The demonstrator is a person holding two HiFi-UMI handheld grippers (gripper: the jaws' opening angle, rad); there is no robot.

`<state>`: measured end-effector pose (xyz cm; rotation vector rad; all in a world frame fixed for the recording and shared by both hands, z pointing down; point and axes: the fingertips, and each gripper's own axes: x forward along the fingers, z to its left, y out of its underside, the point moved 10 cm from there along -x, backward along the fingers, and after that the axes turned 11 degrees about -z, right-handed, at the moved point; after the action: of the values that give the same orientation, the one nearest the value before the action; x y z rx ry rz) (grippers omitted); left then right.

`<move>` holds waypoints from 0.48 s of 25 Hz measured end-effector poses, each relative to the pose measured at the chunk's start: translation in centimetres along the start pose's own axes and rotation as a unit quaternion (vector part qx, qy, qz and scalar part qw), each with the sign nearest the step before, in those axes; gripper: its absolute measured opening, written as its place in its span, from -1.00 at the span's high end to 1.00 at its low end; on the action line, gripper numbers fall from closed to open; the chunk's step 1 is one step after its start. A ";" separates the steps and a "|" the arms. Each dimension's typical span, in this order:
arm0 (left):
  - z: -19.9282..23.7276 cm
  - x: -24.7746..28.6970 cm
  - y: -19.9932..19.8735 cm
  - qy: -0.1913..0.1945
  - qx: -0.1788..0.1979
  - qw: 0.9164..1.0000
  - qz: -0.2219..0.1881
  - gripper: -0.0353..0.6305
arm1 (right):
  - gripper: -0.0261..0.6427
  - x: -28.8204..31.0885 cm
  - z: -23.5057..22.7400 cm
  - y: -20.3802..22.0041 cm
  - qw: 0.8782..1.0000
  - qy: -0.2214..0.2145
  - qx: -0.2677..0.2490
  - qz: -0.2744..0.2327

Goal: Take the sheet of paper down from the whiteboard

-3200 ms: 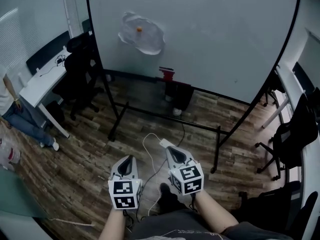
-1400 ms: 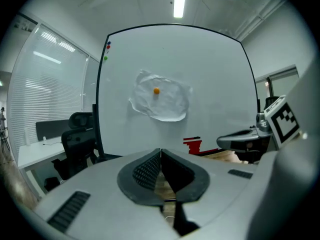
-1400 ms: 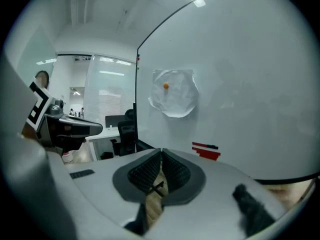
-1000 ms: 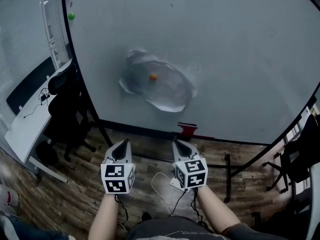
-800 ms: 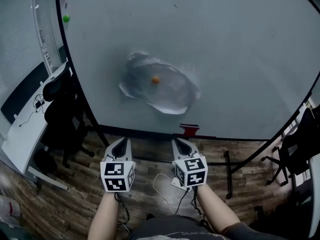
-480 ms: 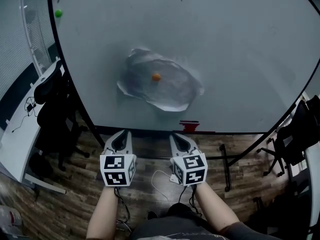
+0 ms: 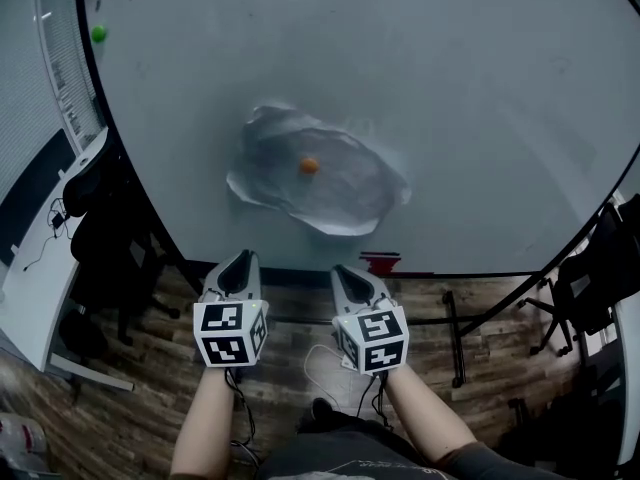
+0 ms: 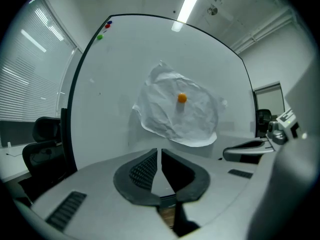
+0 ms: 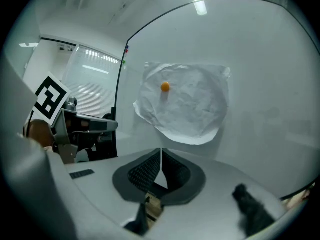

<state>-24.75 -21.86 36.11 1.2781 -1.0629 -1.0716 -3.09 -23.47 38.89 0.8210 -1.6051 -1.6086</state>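
Observation:
A crumpled white sheet of paper (image 7: 318, 183) hangs on the whiteboard (image 7: 480, 98), pinned by a small orange magnet (image 7: 310, 166). The left gripper view shows the same paper (image 8: 175, 114) and magnet (image 8: 182, 98); the right gripper view shows the paper (image 9: 187, 104) and magnet (image 9: 165, 87) too. My left gripper (image 7: 238, 264) and right gripper (image 7: 350, 273) are side by side below the paper, short of the board, both shut and empty. Their tips (image 8: 159, 151) (image 9: 161, 151) point toward the sheet's lower edge.
Red and green magnets (image 7: 96, 8) sit at the board's top left corner. A red object (image 7: 381, 264) rests at the board's bottom rail. A black chair (image 7: 95, 238) and a white desk (image 7: 35, 268) stand left; another chair (image 7: 600, 268) right. A white cable (image 7: 320, 363) lies on the wooden floor.
Both grippers have moved forward and a little up toward the whiteboard; the paper now appears larger and closer above them. Both stay shut.

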 end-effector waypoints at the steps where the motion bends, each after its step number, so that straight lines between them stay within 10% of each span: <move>1: 0.1 0.4 -0.2 -0.003 0.000 1.000 -0.001 0.84 | 0.85 0.4 -0.1 -0.2 1.000 -0.005 0.001 -0.001; 12: 0.1 3.4 -1.0 -0.041 0.002 0.999 0.001 0.84 | 0.85 3.9 -2.0 -0.6 0.998 -0.054 0.012 -0.001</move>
<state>-24.21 -25.21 35.13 1.2458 -1.1280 -1.1292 -3.55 -27.87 38.43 0.7595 -1.7033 -1.6625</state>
